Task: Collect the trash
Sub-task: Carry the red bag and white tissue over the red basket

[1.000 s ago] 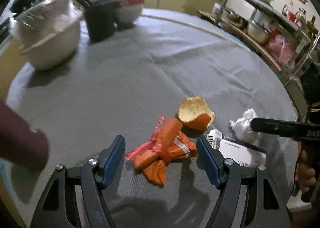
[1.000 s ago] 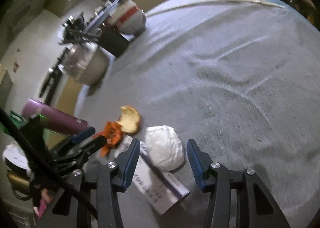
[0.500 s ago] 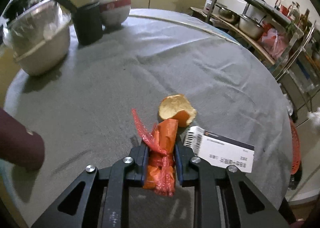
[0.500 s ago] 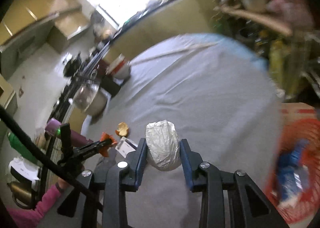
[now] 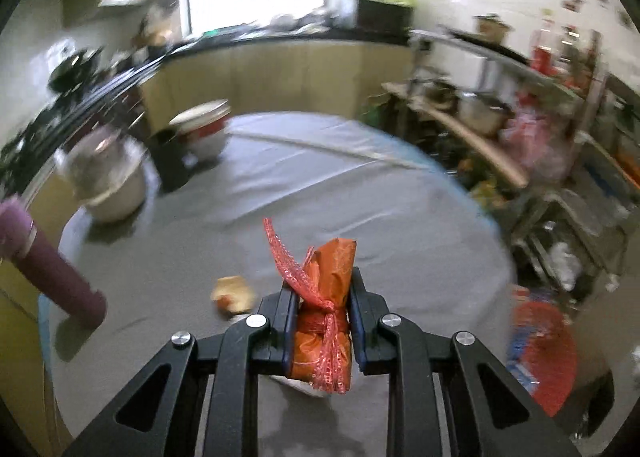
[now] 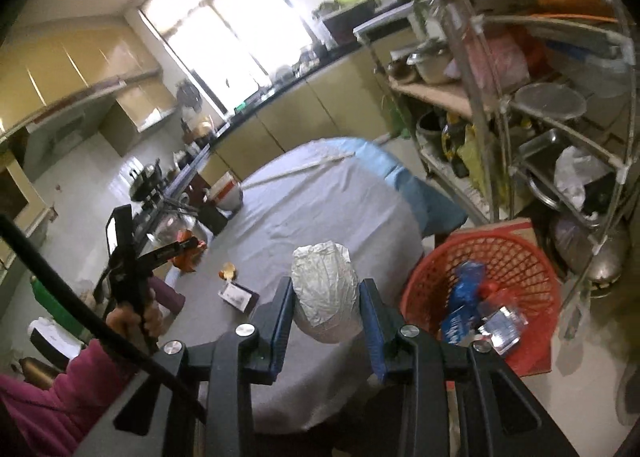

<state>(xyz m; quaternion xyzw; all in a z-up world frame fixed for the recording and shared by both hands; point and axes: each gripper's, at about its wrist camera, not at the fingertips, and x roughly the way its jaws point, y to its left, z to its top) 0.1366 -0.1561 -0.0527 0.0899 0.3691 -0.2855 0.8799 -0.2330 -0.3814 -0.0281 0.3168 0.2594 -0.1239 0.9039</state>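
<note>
My left gripper (image 5: 322, 297) is shut on an orange wrapper bundle with red mesh (image 5: 326, 305), held above the grey round table (image 5: 240, 249). In the right wrist view the same gripper (image 6: 188, 247) hovers over the table's left side. A crumpled white paper ball (image 6: 325, 291) sits pinched in my right gripper (image 6: 326, 297), lifted near the table's right edge. A red mesh basket (image 6: 482, 253) with blue and clear packaging stands on the floor to the right. An orange peel (image 5: 232, 293) (image 6: 228, 269) and a small white box (image 6: 239, 295) lie on the table.
A purple cylinder (image 5: 52, 277), a metal pot (image 5: 108, 185), a dark holder (image 5: 172, 161) and a red-banded bowl (image 5: 204, 129) stand at the table's left and back. A metal rack (image 6: 552, 97) with pots rises behind the basket. A person's hand and pink sleeve (image 6: 60, 389) hold the left gripper.
Both grippers closed on their trash and lifted off the table: the left on the orange bundle, the right on the white ball, which swung right toward the red basket.
</note>
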